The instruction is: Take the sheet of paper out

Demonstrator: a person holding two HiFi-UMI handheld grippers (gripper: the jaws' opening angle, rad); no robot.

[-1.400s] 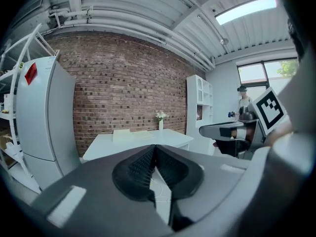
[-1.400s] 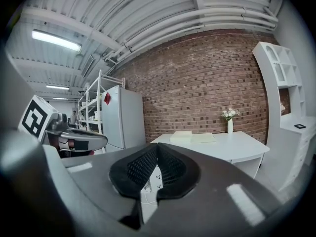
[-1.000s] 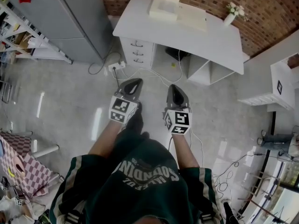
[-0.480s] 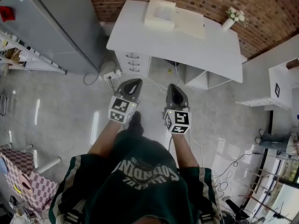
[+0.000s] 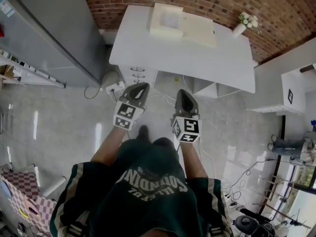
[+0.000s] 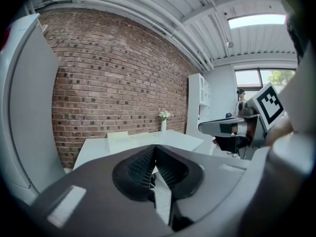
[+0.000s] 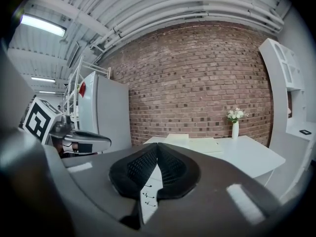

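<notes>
White box (image 5: 166,20) on desk (image 5: 143,51) — vase (image 5: 239,29) holds flowers (image 5: 248,19).

Ahead of my left gripper (image 5: 141,87) and right gripper (image 5: 182,92), bare floor (image 5: 64,122) lies open up to the white desk (image 5: 143,48). A grey cabinet (image 5: 54,28) walls off the left. A box (image 5: 167,19) and vase (image 5: 239,29) crowd the desk's far edge; cables (image 5: 94,90) trail at its foot.
</notes>
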